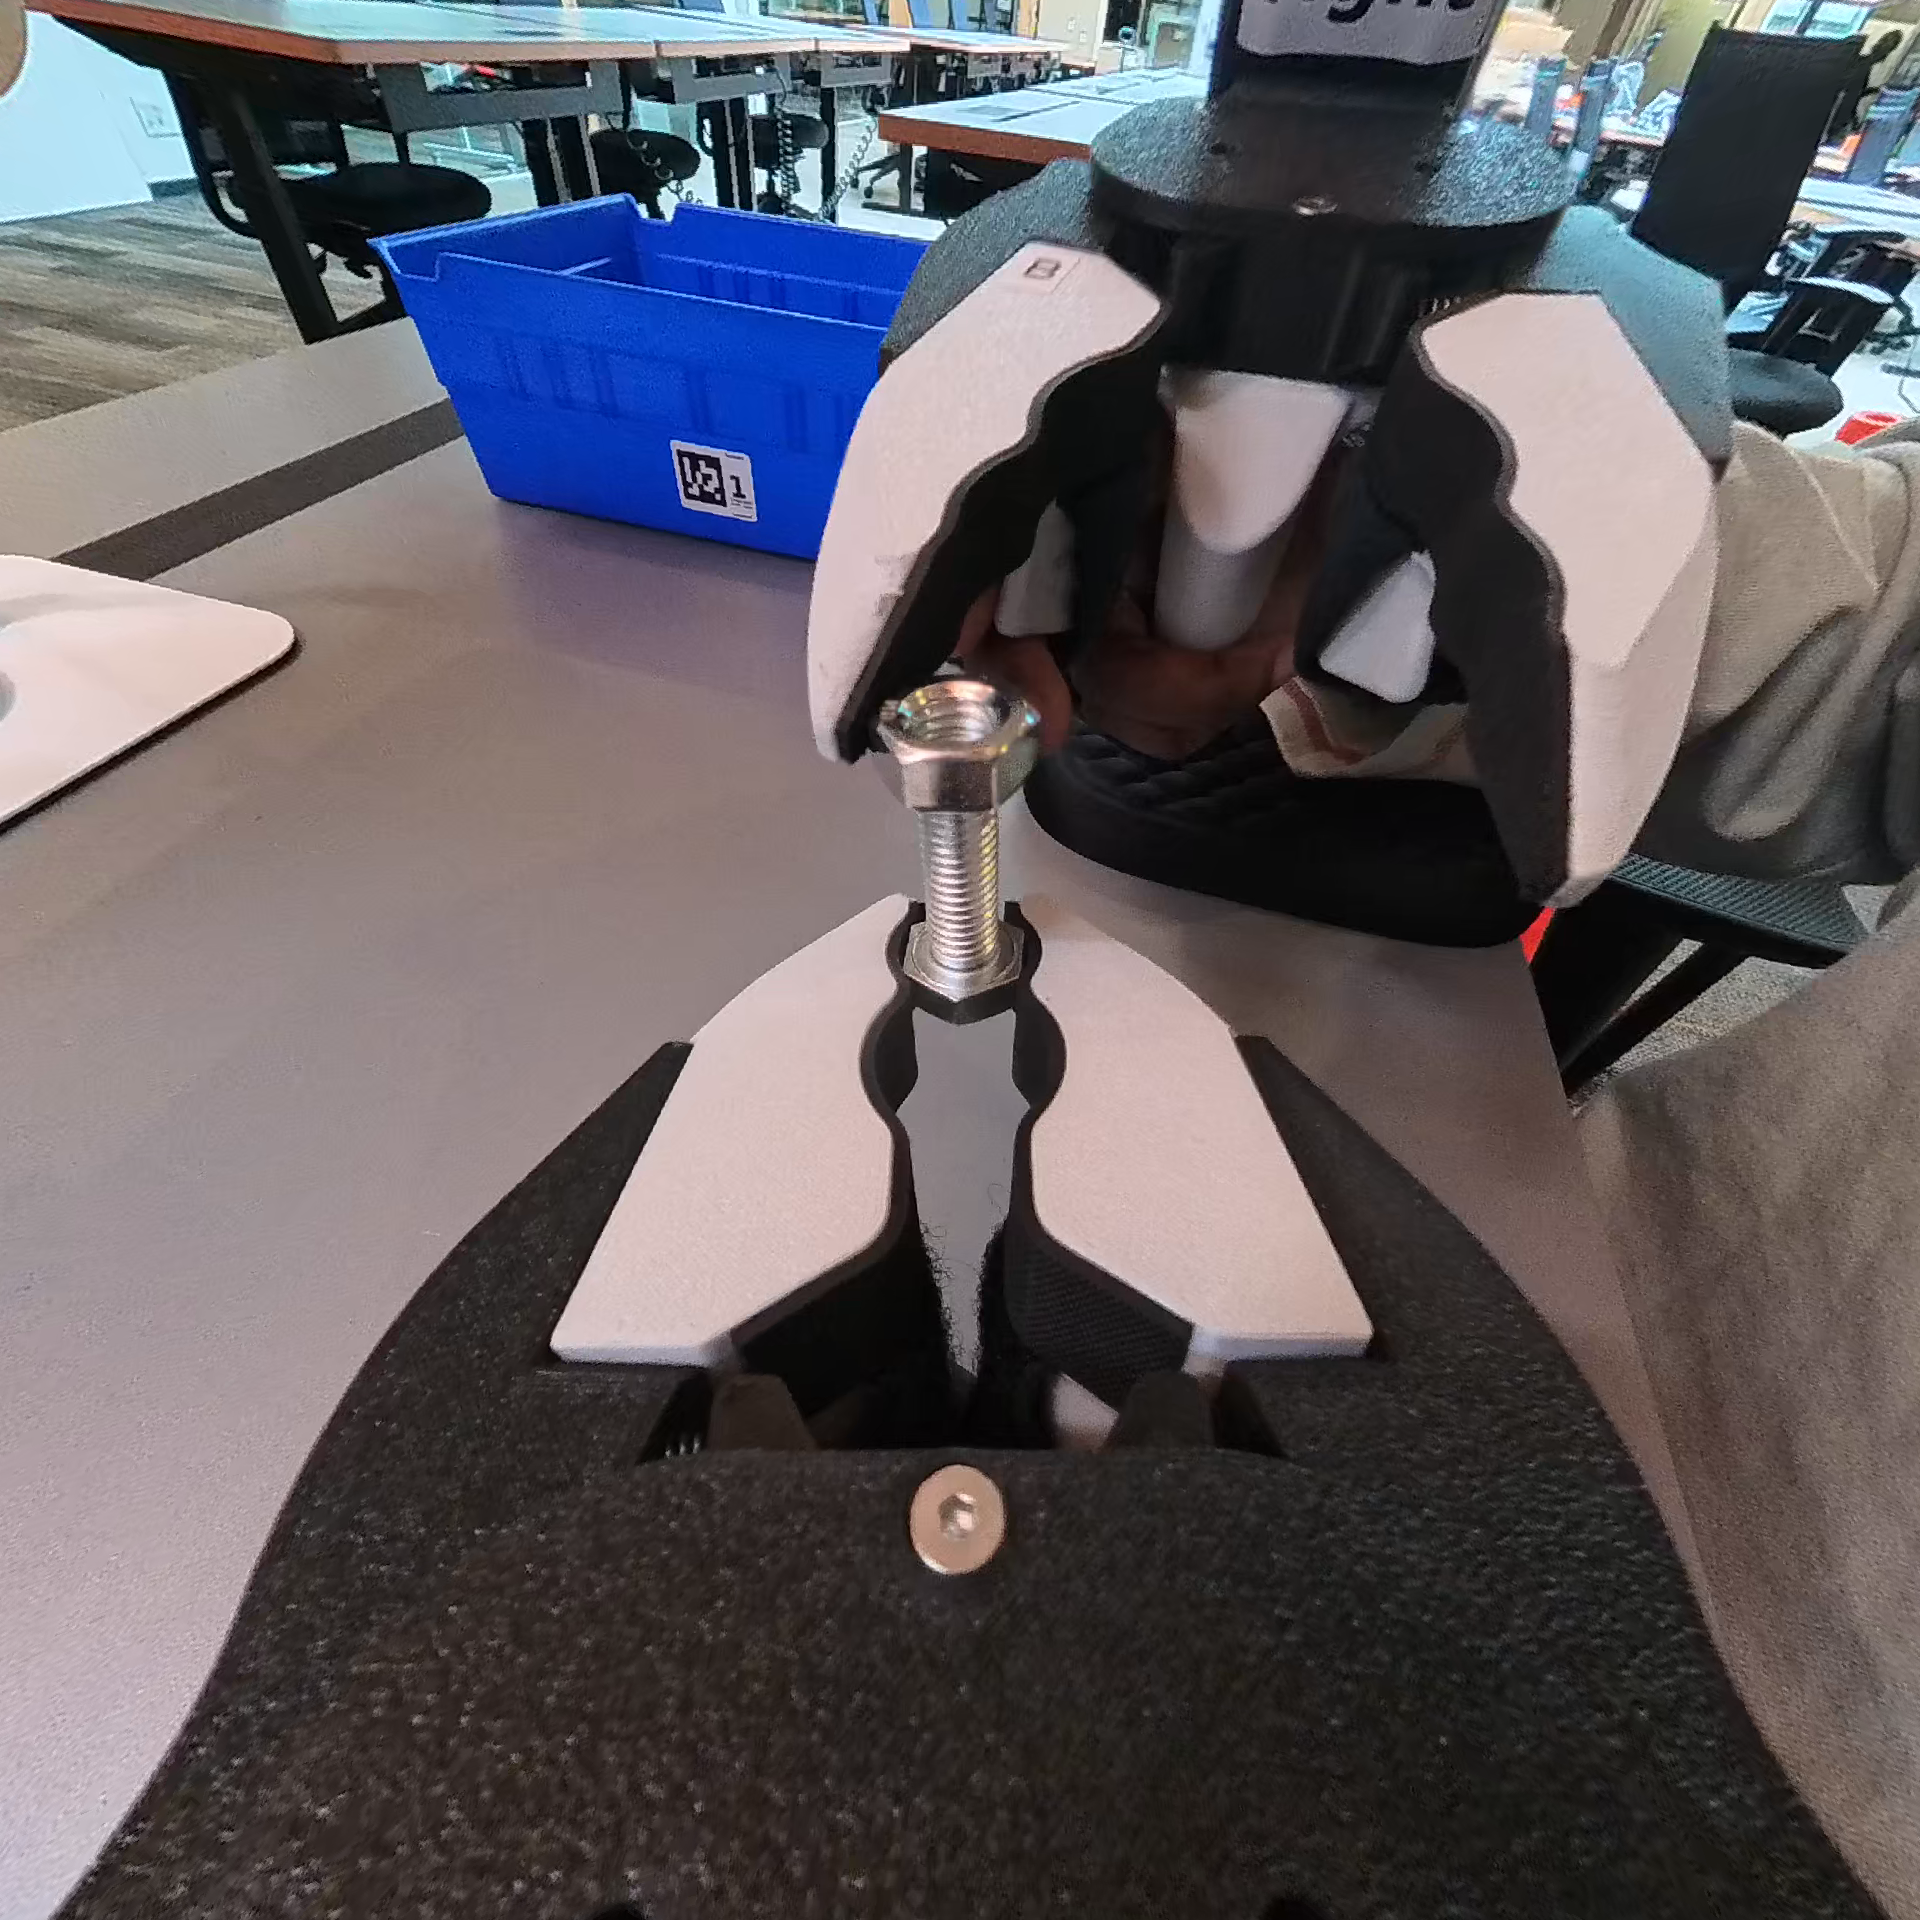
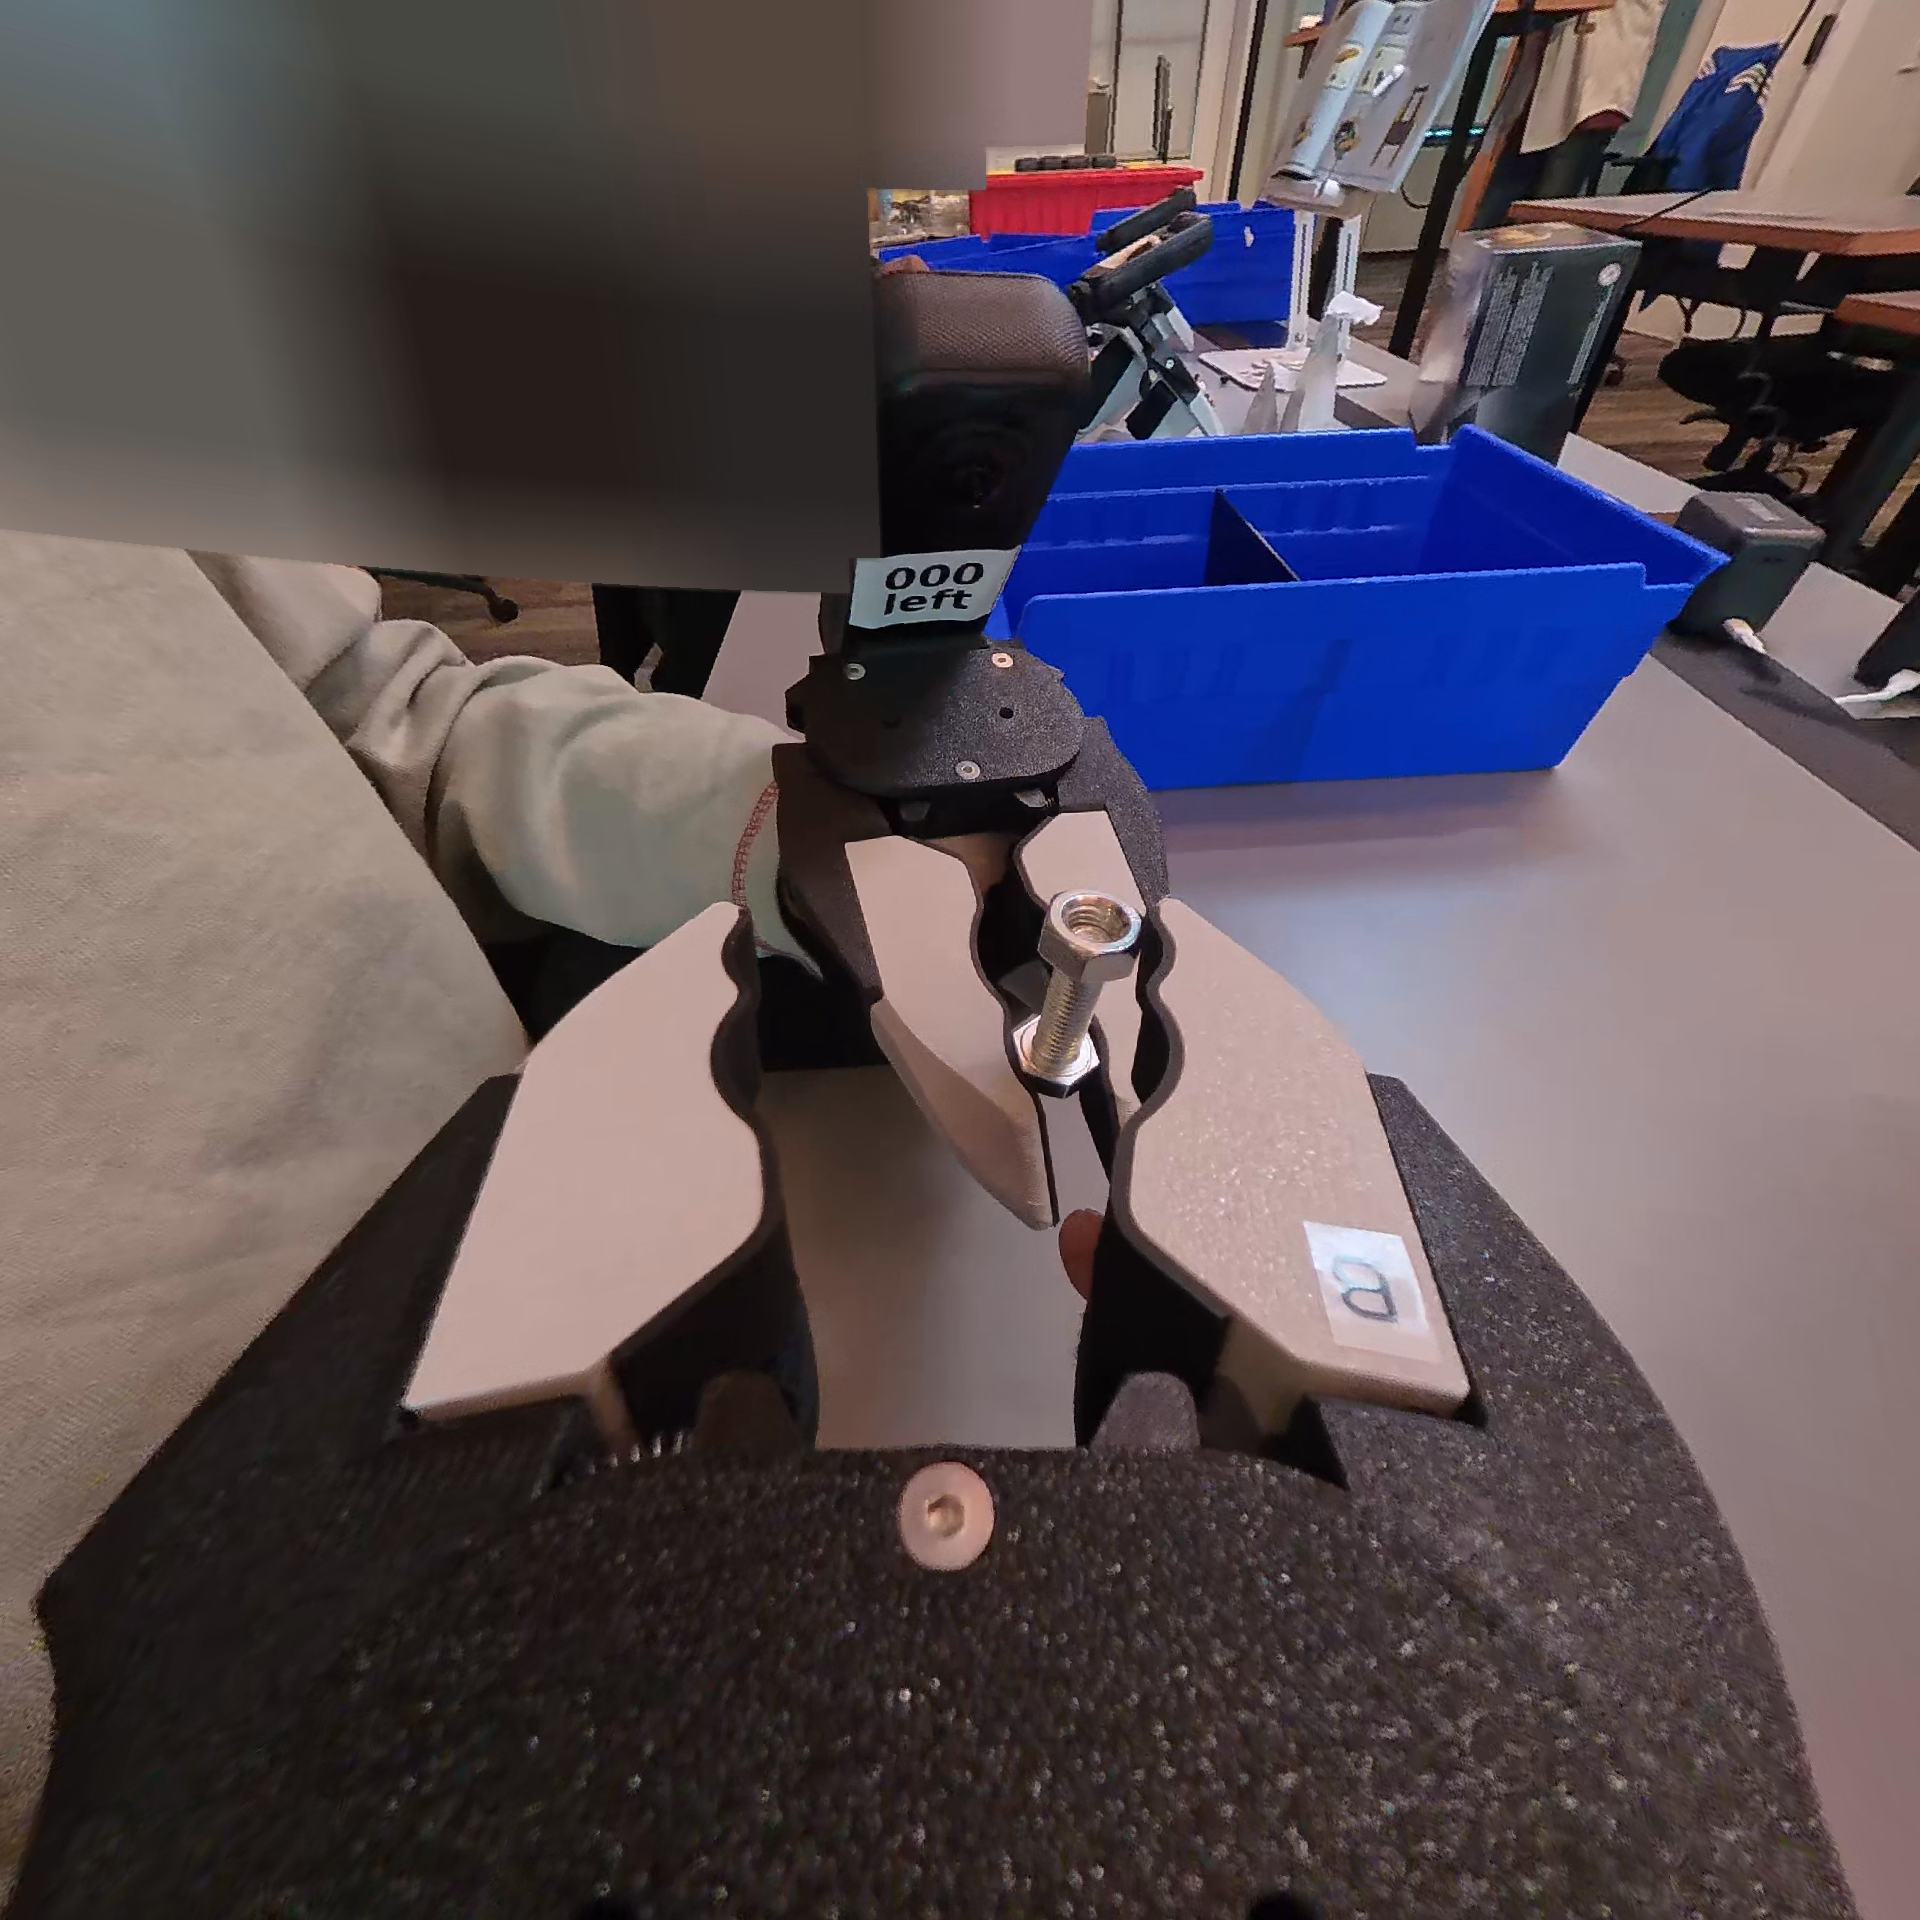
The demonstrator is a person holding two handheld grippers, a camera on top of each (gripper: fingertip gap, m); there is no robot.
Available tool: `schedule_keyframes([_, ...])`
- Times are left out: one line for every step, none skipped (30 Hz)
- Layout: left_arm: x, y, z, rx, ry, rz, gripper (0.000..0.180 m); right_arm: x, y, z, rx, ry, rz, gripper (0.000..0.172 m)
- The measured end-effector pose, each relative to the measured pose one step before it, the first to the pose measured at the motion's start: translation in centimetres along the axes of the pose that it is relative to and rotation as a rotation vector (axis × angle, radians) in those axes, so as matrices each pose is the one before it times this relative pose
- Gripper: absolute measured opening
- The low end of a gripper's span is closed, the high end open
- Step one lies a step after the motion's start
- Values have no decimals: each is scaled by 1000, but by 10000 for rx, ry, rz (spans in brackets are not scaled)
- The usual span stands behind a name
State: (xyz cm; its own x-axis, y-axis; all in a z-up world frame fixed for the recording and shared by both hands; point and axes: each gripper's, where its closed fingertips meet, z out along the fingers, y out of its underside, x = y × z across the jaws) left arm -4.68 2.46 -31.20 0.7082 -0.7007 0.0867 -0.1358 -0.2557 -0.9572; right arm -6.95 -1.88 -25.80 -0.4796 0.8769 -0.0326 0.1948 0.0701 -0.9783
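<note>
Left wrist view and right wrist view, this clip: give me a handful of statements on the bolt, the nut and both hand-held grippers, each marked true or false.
1. The left hand-held gripper is clamped on the head of a silver bolt. True.
2. A nut sits at the top end of the bolt's thread. True.
3. The right hand-held gripper is shut tight on the nut. False: its fingers stand wide apart, with one fingertip right beside the nut.
4. The bolt lies flat on the grey table. False: it stands upright, held above the table.
5. The bin behind the grippers is red. False: it is blue.
</note>
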Motion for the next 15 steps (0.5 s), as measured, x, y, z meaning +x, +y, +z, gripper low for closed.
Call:
schedule_keyframes([-13,8,13,-10,-15,0,14,-23,4,-103,-26,45,-43,70])
schedule_keyframes([-6,-6,7,-6,-6,-1,14,-28,2,-138,-19,47,-14,70])
schedule_keyframes([-24,-1,5,-2,-7,-8,14,-26,-12,-162,-11,55,11,70])
schedule_keyframes([1,8,9,-1,4,-5,13,-63,13,-153,-16,39,9,70])
schedule_keyframes([-14,-11,-8,2,-7,-2,13,-25,49,-135,-33,53,3,70])
schedule_keyframes([-16,10,2,-1,-6,-10,13,-38,53,-114,-22,47,-12,70])
schedule_keyframes([-3,-1,5,-2,7,-13,13,-43,59,-111,-19,28,-10,70])
schedule_keyframes([-17,-6,-4,5,-4,-13,13,-22,35,-106,-9,23,16,69])
schedule_keyframes([-18,-28,-22,21,-12,-5,13,-14,56,-115,-26,12,36,68])
schedule_keyframes([12,-26,-22,20,7,8,13,42,39,-98,-33,39,24,66])
schedule_keyframes([37,-3,-2,6,14,24,13,207,-67,-60,43,117,4,66])
schedule_keyframes([27,13,12,-12,7,23,14,208,-210,6,135,85,-5,68])
schedule_keyframes([47,22,30,-25,20,20,14,102,-246,111,164,2,18,70])
schedule_keyframes([23,37,29,-30,9,14,14,10,-150,238,95,-59,24,72])
schedule_keyframes([6,21,9,-11,-1,9,14,-35,24,302,-18,-72,-13,73])
